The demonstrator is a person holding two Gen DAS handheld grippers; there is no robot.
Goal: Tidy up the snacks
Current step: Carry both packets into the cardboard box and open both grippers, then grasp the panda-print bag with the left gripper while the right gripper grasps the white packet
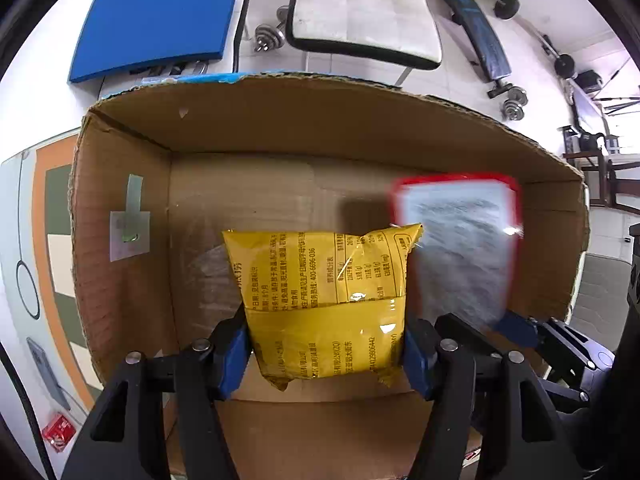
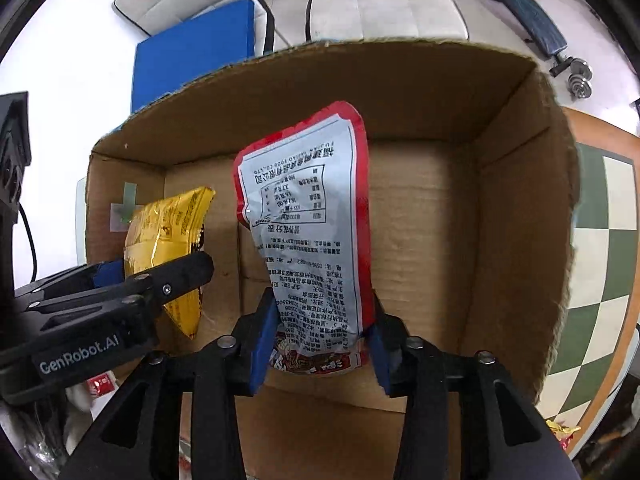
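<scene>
Left wrist view: left gripper (image 1: pixel 326 344) fingers clamp a yellow packet (image 1: pixel 320 300) over the open cardboard box (image 1: pixel 280 128), a red packet (image 1: pixel 460 248) just beside it. Right wrist view: right gripper (image 2: pixel 320 344) fingers pinch the red packet (image 2: pixel 312 220) above the box (image 2: pixel 520 220) floor; the yellow packet (image 2: pixel 168 232) hangs at left.

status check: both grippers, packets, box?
Left gripper shut on yellow packet. Right gripper clasps red-edged packet. Both packets over the open cardboard box. Box floor bare, nothing blocking.
</scene>
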